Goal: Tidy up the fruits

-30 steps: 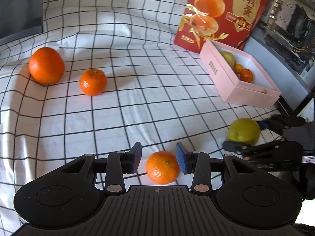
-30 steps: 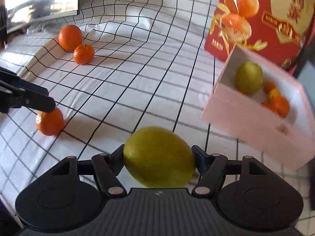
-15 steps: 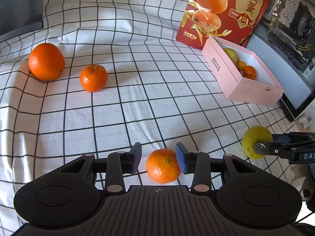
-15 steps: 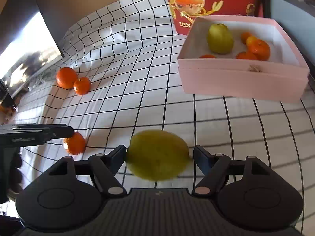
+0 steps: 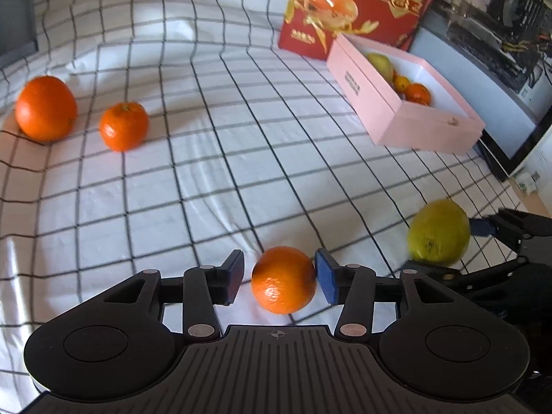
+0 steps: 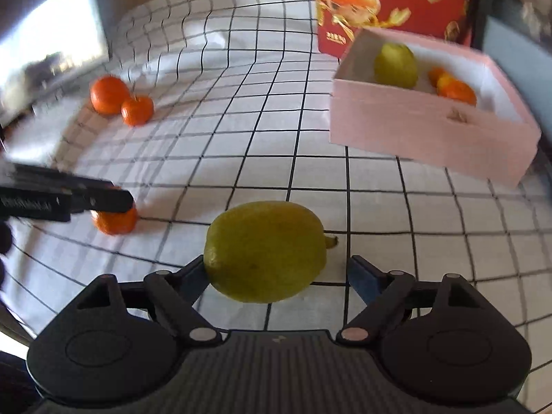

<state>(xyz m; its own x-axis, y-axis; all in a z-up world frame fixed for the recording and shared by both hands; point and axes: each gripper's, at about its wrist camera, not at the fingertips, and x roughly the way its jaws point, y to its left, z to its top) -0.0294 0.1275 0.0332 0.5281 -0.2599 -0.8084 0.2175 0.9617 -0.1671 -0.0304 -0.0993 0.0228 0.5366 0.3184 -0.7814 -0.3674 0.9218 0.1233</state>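
A small tangerine [image 5: 283, 279] lies on the checked cloth between the pads of my left gripper [image 5: 279, 276]. Its jaws are opening: a gap shows at the left pad and the right pad sits right at the peel. A yellow-green lemon [image 6: 264, 252] rests on the cloth inside my right gripper [image 6: 279, 269], whose jaws are also opening. The left finger is against the lemon and the right finger stands clear of it. The pink box [image 6: 424, 138] at the right holds another yellow-green fruit and several small tangerines.
A large orange [image 5: 45, 107] and a tangerine [image 5: 123, 126] sit together at the far left of the cloth. A red carton [image 5: 362, 3] stands behind the pink box [image 5: 386, 114]. A dark screen edge runs along the right side.
Both pairs of jaws have widened. The left pads have come off the tangerine, and the right gripper's right finger has drawn away from the lemon. The right wrist view has rolled.
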